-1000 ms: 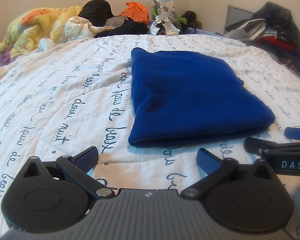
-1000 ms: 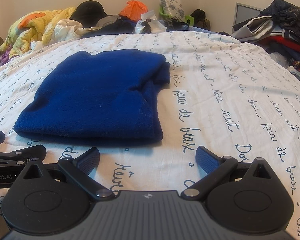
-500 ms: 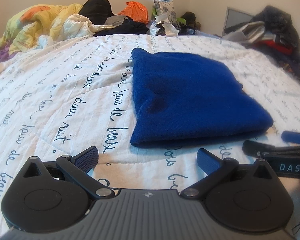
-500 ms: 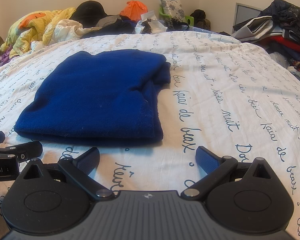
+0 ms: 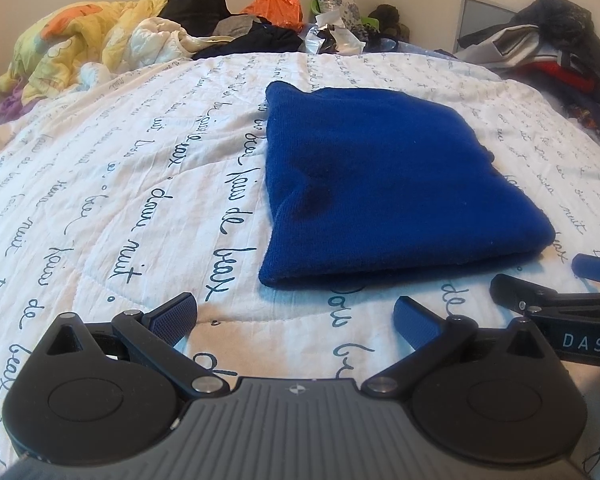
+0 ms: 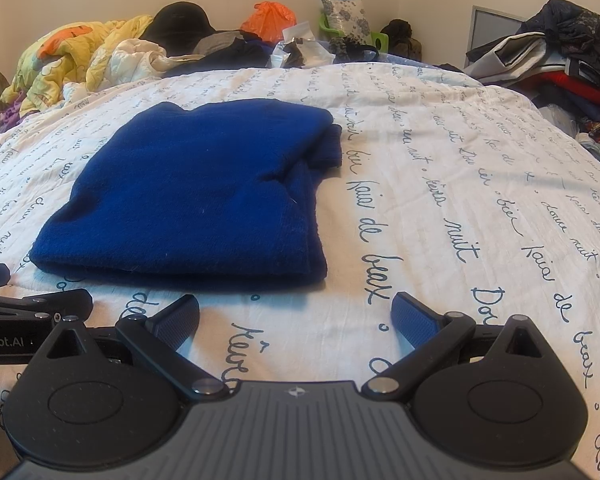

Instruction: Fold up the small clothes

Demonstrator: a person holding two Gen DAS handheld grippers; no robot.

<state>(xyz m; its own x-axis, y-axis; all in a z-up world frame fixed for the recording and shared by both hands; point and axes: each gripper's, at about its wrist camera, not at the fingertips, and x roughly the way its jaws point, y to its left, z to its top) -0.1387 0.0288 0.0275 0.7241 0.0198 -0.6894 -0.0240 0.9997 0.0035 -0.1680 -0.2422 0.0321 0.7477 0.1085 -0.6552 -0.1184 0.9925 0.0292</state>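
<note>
A folded dark blue garment (image 5: 384, 184) lies flat on the white bedspread (image 5: 120, 200), its near folded edge toward me. My left gripper (image 5: 296, 314) stands open a short way in front of that edge, nothing between its blue pads. In the right wrist view the same blue garment (image 6: 204, 192) sits ahead and to the left. My right gripper (image 6: 296, 312) is open too, empty, just short of the garment's near right corner. Each gripper's tip shows at the edge of the other's view.
The bedspread (image 6: 480, 200) carries dark handwritten lettering. A yellow quilt (image 5: 72, 44), a black hat (image 6: 180, 20) and an orange bag (image 6: 270, 16) are heaped at the bed's far end. A pile of dark clothes (image 6: 560, 60) rises at the right.
Both grippers have stayed open and nearly still in front of the garment. The left wrist view has tipped down slightly. The garment has not moved.
</note>
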